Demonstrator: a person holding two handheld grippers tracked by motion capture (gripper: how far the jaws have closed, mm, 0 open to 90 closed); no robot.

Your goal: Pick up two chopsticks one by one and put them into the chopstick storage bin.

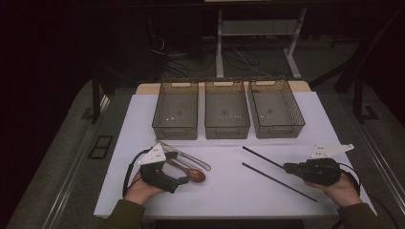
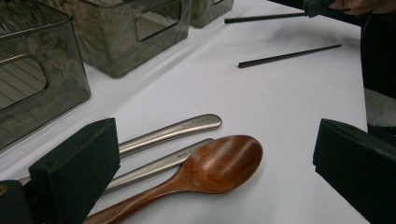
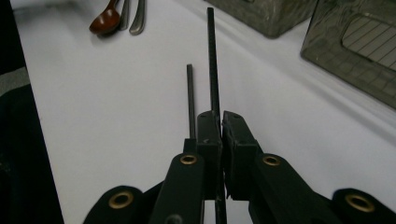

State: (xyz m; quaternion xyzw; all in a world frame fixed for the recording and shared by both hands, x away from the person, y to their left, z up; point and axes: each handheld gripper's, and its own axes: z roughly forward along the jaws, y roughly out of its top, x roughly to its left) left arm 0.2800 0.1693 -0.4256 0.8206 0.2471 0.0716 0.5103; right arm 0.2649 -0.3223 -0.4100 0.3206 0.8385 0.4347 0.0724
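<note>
Two thin black chopsticks lie on the white counter [image 1: 229,191] at its right side. One black chopstick [image 3: 213,60] is pinched between the clenched jaws of the right claw [image 3: 221,122], running straight ahead from them in the right gripper view; in the high view it slants up and to the left from the claw [image 1: 288,167]. The second black chopstick [image 3: 190,98] lies just beside the first, roughly parallel and free on the counter, its near end passing under the claw's left jaw. In the high view it [image 1: 279,181] runs below the held one, from mid-counter toward the person's right hand [image 1: 341,188].

Well apart, at the left, the left claw [image 2: 210,172] stands released, its two black pads wide apart with nothing pressed between them. Ahead of it lies a brown wooden spoon [image 2: 205,170], bowl up, and just behind the spoon two brushed-steel cutlery handles [image 2: 173,130] lie side by side, the nearer one touching the spoon's bowl. The person's left hand [image 1: 141,188] holds this claw low over the counter.

Three smoky translucent plastic bins [image 1: 227,109] stand in a row along the far edge, close together, each with handle cut-outs in the end walls.
</note>
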